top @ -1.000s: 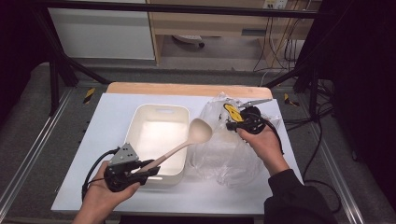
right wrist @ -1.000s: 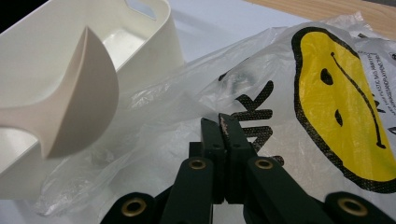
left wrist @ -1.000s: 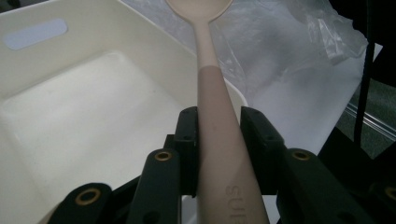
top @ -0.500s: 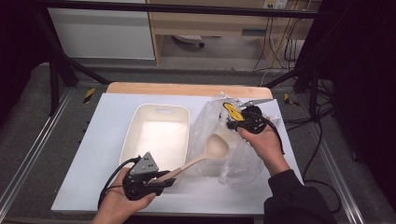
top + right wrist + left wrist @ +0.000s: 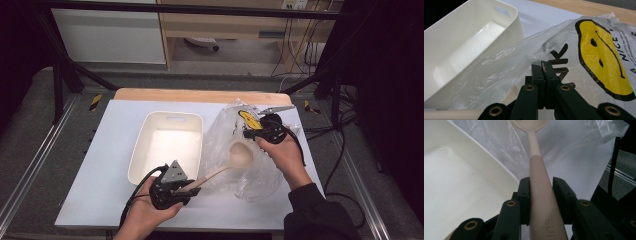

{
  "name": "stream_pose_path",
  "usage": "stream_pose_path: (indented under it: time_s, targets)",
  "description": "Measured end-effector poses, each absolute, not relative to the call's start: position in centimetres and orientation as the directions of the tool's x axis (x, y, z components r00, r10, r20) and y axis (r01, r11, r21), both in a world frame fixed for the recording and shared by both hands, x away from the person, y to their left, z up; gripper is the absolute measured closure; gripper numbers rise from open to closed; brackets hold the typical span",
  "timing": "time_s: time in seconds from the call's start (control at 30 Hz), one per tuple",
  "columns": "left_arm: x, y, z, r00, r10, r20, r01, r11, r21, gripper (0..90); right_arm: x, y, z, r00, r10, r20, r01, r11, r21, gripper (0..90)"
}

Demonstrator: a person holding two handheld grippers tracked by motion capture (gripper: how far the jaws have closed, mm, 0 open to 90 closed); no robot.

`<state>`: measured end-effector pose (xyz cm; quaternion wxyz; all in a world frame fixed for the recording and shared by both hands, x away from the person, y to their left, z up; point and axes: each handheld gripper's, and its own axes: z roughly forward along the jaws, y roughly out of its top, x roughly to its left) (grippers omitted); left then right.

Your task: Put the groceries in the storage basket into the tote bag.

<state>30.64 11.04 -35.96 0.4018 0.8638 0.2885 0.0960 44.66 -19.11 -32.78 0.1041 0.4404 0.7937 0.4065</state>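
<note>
spoon (image 5: 537, 177) bowl cut off, bag (image 5: 584, 50) print cropped

Spoons: you hold one beige spoon (image 5: 227, 162), its bowl over the plastic bag.
Tubs: one white tub (image 5: 150, 131), with nothing in it.
Plastic bags: one clear plastic bag (image 5: 225, 127) with a yellow smiling face printed.
Tools: two, your left tool (image 5: 192, 189) and your right tool (image 5: 247, 133).
Benches: one white bench (image 5: 107, 150) under all.

Clear bag (image 5: 584, 62), yellow smiley print
</note>
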Motion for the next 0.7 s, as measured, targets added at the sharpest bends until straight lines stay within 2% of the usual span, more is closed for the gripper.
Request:
stream_pose_path:
  time_s: [0.23, 0.7]
  targets:
    - [31.5, 8.4, -37.4, 0.814, 0.58, -0.034, 0.418, -0.544, 0.728, 68.4, 43.9, -19.0, -32.7, -0.595, 0.78, 0.194, 0.609, 0.279, 0.743, 90.0]
    - [31.9, 4.1, -39.1, 0.806, 0.591, -0.022, 0.41, -0.531, 0.742, 68.3, 42.9, -19.1, -33.0, -0.61, 0.77, 0.185, 0.597, 0.294, 0.747, 90.0]
